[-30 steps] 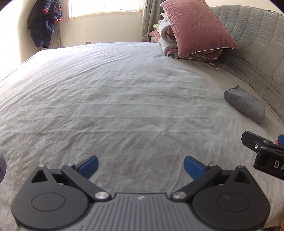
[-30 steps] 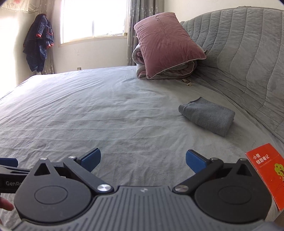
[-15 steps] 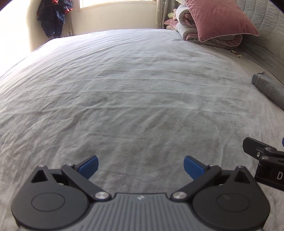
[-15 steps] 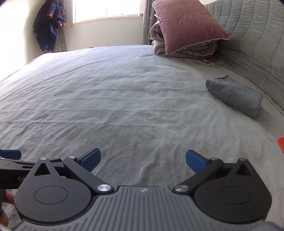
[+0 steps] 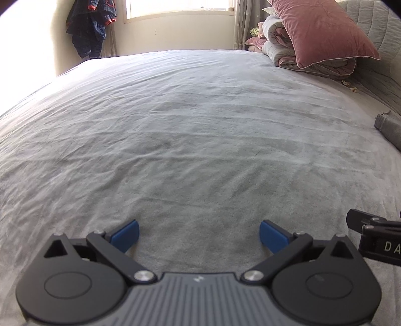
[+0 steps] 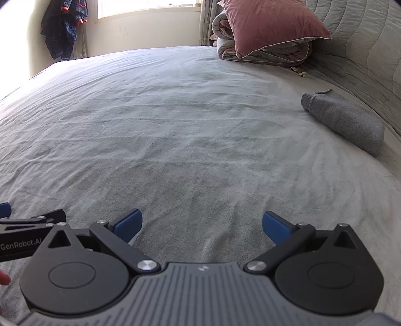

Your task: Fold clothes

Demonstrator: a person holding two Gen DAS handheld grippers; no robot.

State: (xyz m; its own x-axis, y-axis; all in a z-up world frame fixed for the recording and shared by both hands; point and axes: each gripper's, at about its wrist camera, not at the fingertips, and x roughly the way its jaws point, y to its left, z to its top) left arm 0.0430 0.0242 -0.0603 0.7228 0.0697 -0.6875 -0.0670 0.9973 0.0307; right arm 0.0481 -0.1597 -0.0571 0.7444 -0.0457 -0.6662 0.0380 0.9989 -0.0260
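Note:
A folded grey garment (image 6: 344, 123) lies on the right side of the grey bed sheet (image 6: 175, 130), near the headboard; only its end (image 5: 389, 128) shows at the right edge of the left wrist view. My left gripper (image 5: 199, 235) hovers low over bare sheet, open, with nothing between its blue pads. My right gripper (image 6: 202, 228) is open too, also over bare sheet, well short and left of the garment. Each gripper's body shows at the edge of the other's view.
A pink pillow (image 6: 270, 23) rests on a folded quilt (image 6: 265, 54) at the bed's far right. The quilted grey headboard (image 6: 361, 47) runs along the right. Dark clothes (image 5: 91, 26) hang on the wall by the window (image 5: 175, 7). A fingertip (image 6: 3, 278) shows lower left.
Both grippers have swung left and tilted, so the grey garment slid toward the right edge of each view and the red booklet left the right wrist view. Both stay open.

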